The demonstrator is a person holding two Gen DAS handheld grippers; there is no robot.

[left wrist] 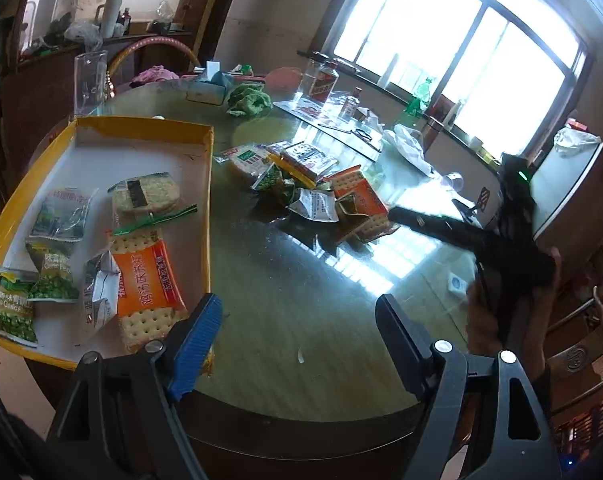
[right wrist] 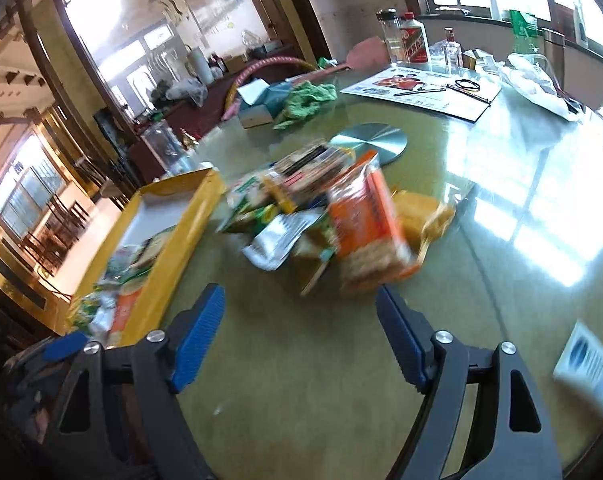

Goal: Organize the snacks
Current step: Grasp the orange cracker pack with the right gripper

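A yellow-rimmed box (left wrist: 145, 123) sits at the table's left and holds several snack packs, among them an orange cracker pack (left wrist: 147, 280) and green pea bags (left wrist: 53, 276). A pile of loose snacks (left wrist: 301, 184) lies mid-table, with an orange cracker pack (left wrist: 361, 196) at its right. My left gripper (left wrist: 299, 320) is open and empty above the bare glass beside the box. My right gripper (right wrist: 299, 320) is open and empty just short of the pile (right wrist: 301, 208); the orange cracker pack (right wrist: 365, 224) is right ahead. The right gripper also shows in the left wrist view (left wrist: 405, 216), reaching toward the pile.
The round glass table (left wrist: 301, 280) carries a green cloth (left wrist: 247, 98), a tissue box (left wrist: 205, 90), bottles (left wrist: 323, 80), a leaflet (right wrist: 421, 88), a white plastic bag (left wrist: 409, 144) and a metal disc (right wrist: 371, 140). A small card (right wrist: 589, 364) lies at the right. The box (right wrist: 173, 240) lies to the left.
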